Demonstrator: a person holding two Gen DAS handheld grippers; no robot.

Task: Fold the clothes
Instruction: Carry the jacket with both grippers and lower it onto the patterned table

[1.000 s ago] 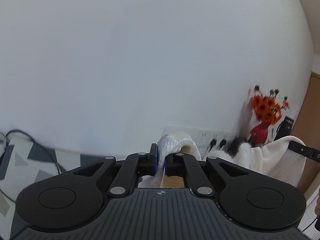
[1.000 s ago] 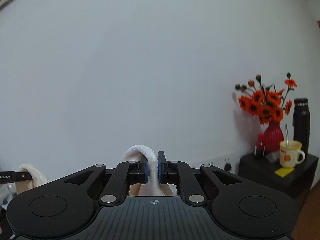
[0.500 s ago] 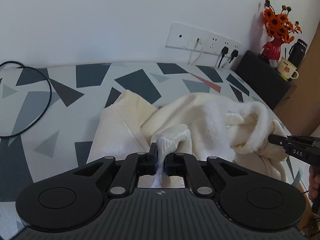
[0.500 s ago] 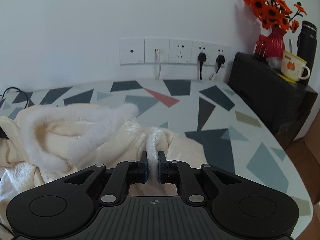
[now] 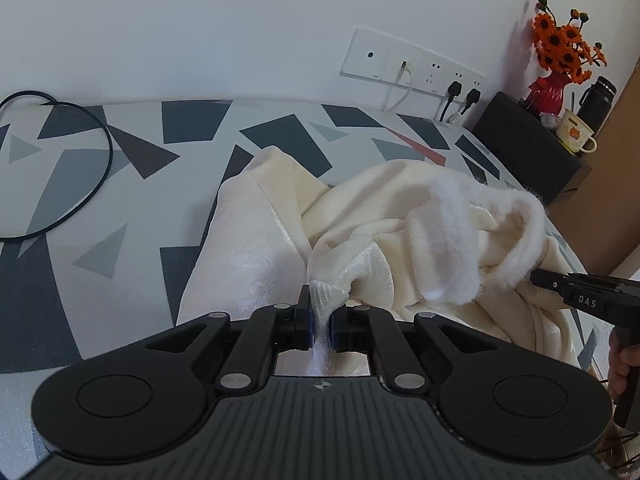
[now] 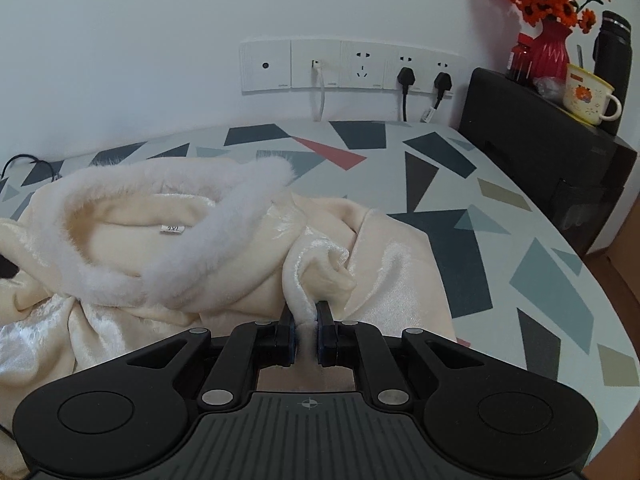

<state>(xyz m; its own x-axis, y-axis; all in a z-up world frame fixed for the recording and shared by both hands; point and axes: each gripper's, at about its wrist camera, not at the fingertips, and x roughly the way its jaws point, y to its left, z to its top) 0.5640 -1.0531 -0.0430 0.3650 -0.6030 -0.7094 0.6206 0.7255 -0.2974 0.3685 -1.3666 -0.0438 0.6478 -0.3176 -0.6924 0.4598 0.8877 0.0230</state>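
Observation:
A cream velvet garment (image 5: 256, 232) with a white fur collar (image 5: 484, 208) lies rumpled on the patterned table. My left gripper (image 5: 320, 320) is shut on a ribbed edge of the garment near the front. My right gripper (image 6: 306, 328) is shut on a bunched fold of the same garment (image 6: 384, 264); its fur collar (image 6: 192, 248) lies to the left with a size tag inside. The right gripper also shows in the left wrist view (image 5: 538, 278), at the right by the collar.
The table (image 6: 500, 240) has a grey, black and red triangle pattern. A black cable (image 5: 80, 184) loops at the far left. Wall sockets with plugs (image 6: 404, 76) are behind. A black cabinet (image 6: 540, 152) at the right holds a red vase of orange flowers, a mug and a flask.
Both grippers came down from high, facing the wall, to low over the table, laying the garment onto it. Both stayed shut on the fabric.

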